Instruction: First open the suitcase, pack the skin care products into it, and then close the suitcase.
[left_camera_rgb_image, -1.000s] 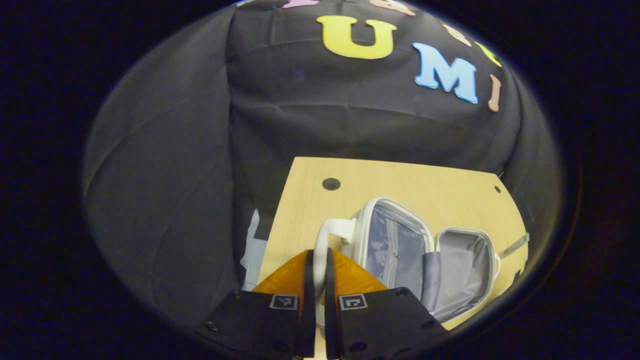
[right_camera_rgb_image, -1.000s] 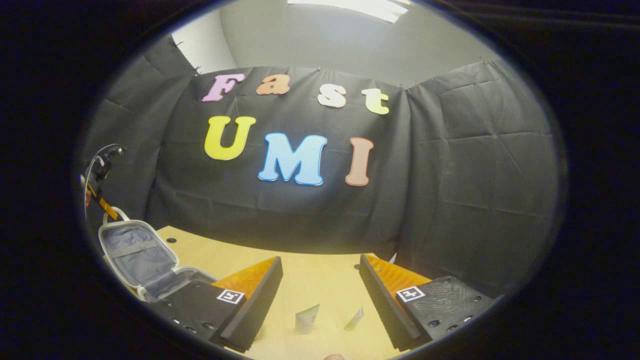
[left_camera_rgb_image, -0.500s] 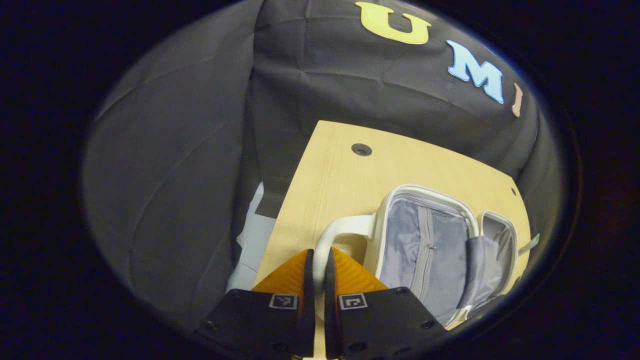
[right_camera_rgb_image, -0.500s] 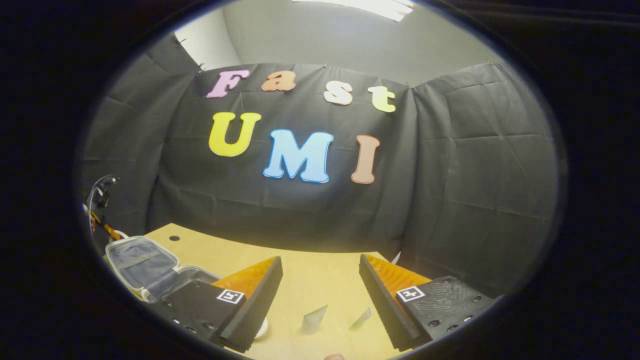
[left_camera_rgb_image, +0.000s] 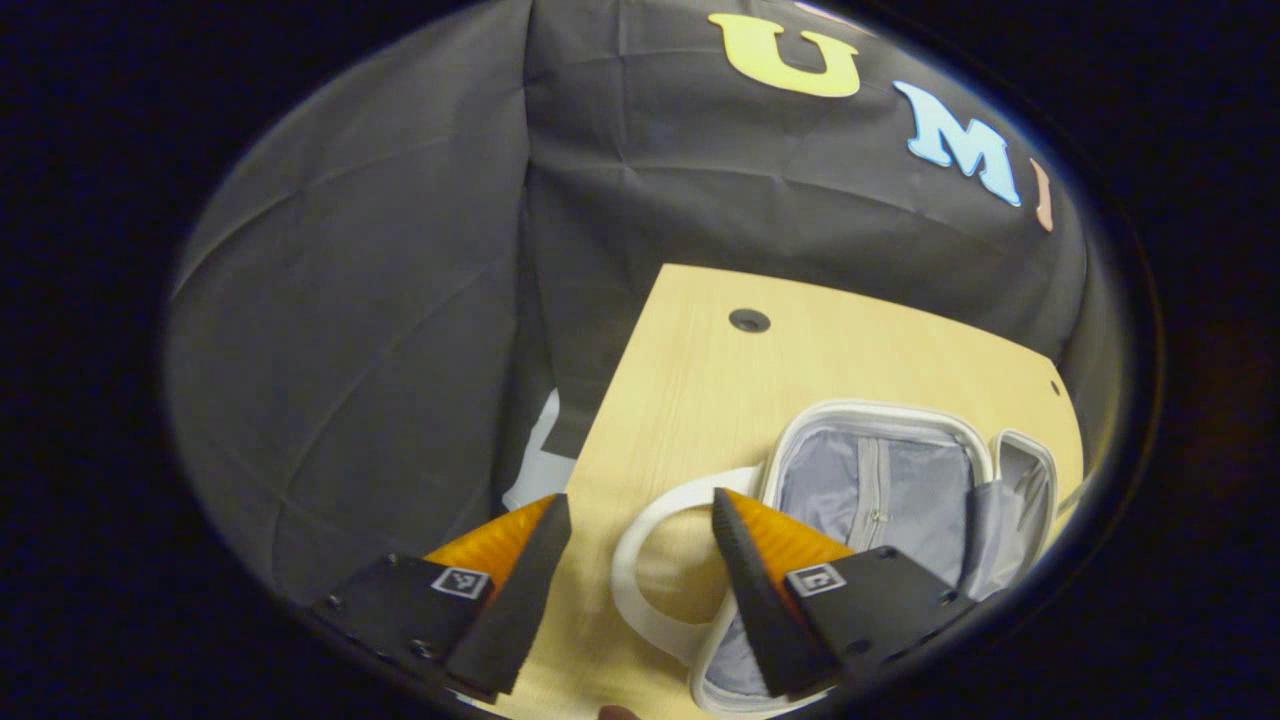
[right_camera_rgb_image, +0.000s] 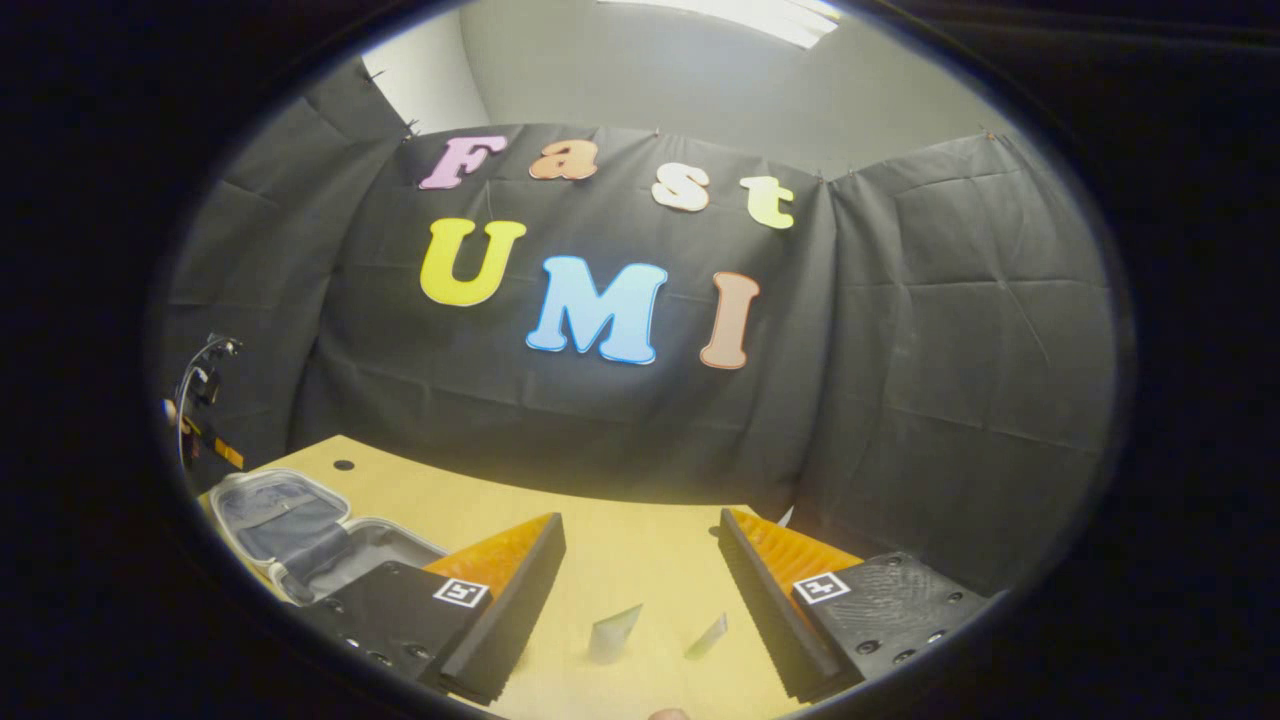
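The white suitcase (left_camera_rgb_image: 835, 490) lies open on the wooden table (left_camera_rgb_image: 700, 400), its grey zipped lining facing up and its second half (left_camera_rgb_image: 1022, 490) to the right. Its white loop handle (left_camera_rgb_image: 620, 575) rests between the spread fingers of my left gripper (left_camera_rgb_image: 637, 498), which is open and holds nothing. In the right gripper view the suitcase (right_camera_rgb_image: 285, 505) sits at the far left, with the left gripper (right_camera_rgb_image: 200, 400) beyond it. My right gripper (right_camera_rgb_image: 640, 520) is open above the table, and two small skin care tubes (right_camera_rgb_image: 612, 632) (right_camera_rgb_image: 708, 635) stand between its fingers, untouched.
A round cable hole (left_camera_rgb_image: 749, 320) marks the table's far corner. The table's left edge runs close beside the suitcase handle, with something white (left_camera_rgb_image: 535, 470) below it on the floor. Black cloth walls close in behind and on both sides.
My left gripper has opened and let go of the suitcase handle. The lid has come down flat on the table. The right gripper has hardly moved.
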